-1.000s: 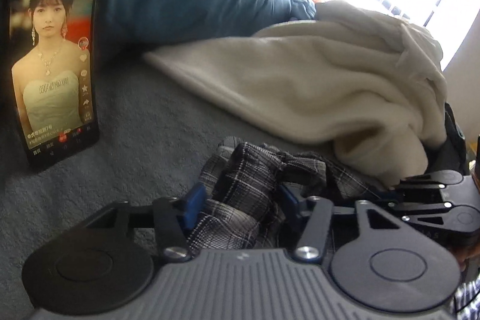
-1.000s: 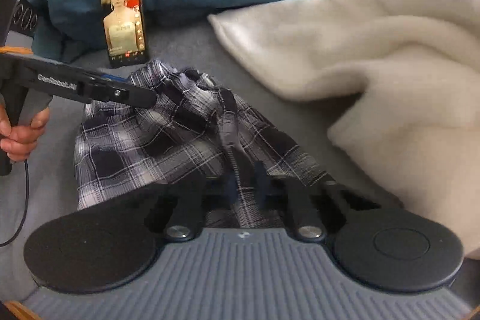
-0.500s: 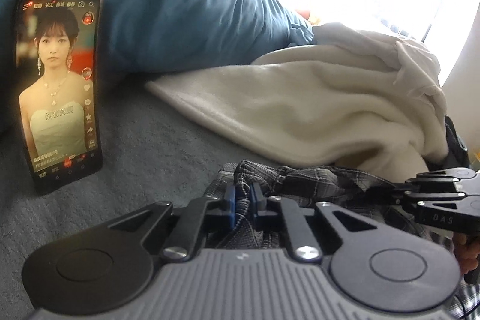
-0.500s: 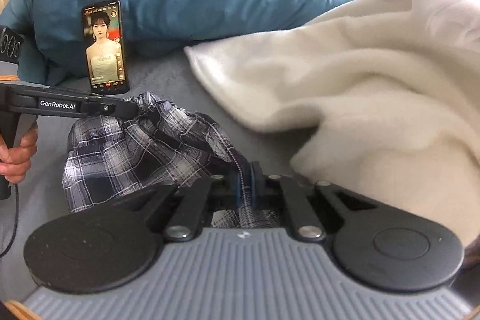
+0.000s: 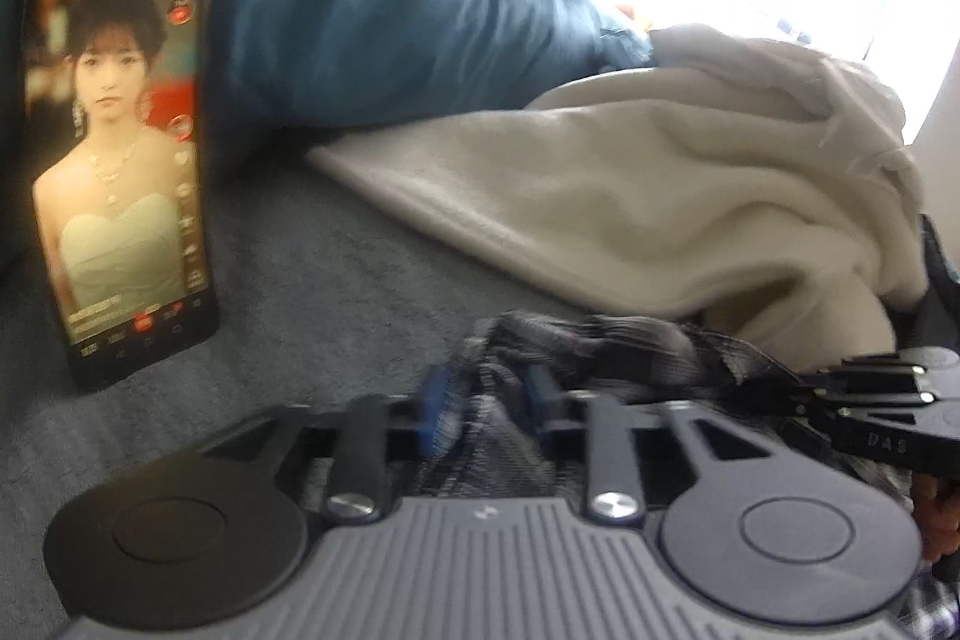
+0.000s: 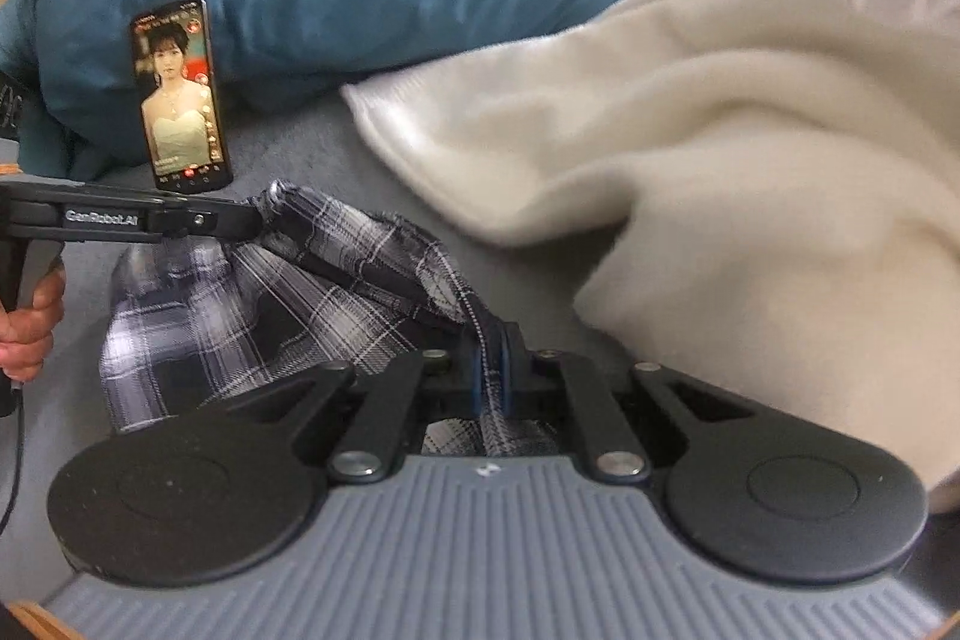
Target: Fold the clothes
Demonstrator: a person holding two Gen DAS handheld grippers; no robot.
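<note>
Your right hand-held gripper point(image 6: 491, 370) was pinching a fold of the plaid garment point(image 6: 252, 304), which lay bunched on the grey bed point(image 5: 336, 280) near the propped phone point(image 6: 180, 94). Your left hand-held gripper point(image 5: 483, 391) was spreading its jaws, plaid cloth between them but not squeezed.
</note>
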